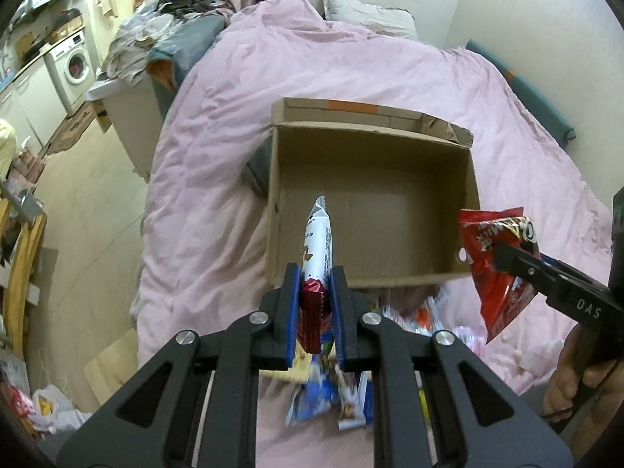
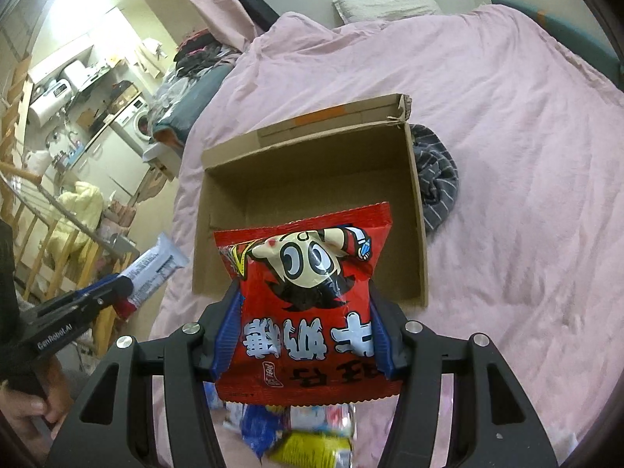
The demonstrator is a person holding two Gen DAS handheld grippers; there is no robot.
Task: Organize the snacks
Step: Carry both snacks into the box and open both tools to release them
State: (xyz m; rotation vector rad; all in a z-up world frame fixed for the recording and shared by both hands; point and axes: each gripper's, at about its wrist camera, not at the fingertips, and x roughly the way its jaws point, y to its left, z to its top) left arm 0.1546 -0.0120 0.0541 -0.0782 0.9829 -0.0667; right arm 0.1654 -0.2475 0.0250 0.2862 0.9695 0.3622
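Observation:
An open cardboard box (image 1: 470, 179) (image 2: 417, 202) lies on the pink bed, empty inside. My left gripper (image 1: 316, 284) is shut on a white and red snack bar (image 1: 319, 241), held just above the box's near edge; the bar also shows in the right wrist view (image 2: 154, 267). My right gripper (image 2: 306, 312) is shut on a red candy bag with a cartoon face (image 2: 308, 304), held over the box's near side; the bag also shows at the right in the left wrist view (image 1: 495, 257). A pile of loose snack packets (image 1: 335, 386) (image 2: 296, 433) lies on the bed below both grippers.
A pink duvet (image 1: 390, 66) covers the bed. A striped dark cloth (image 2: 436, 179) lies beside the box. A pillow (image 2: 386, 4) sits at the bed's far end. A cluttered chair with clothes (image 1: 163, 39) and a washing machine (image 1: 76, 64) stand at the left.

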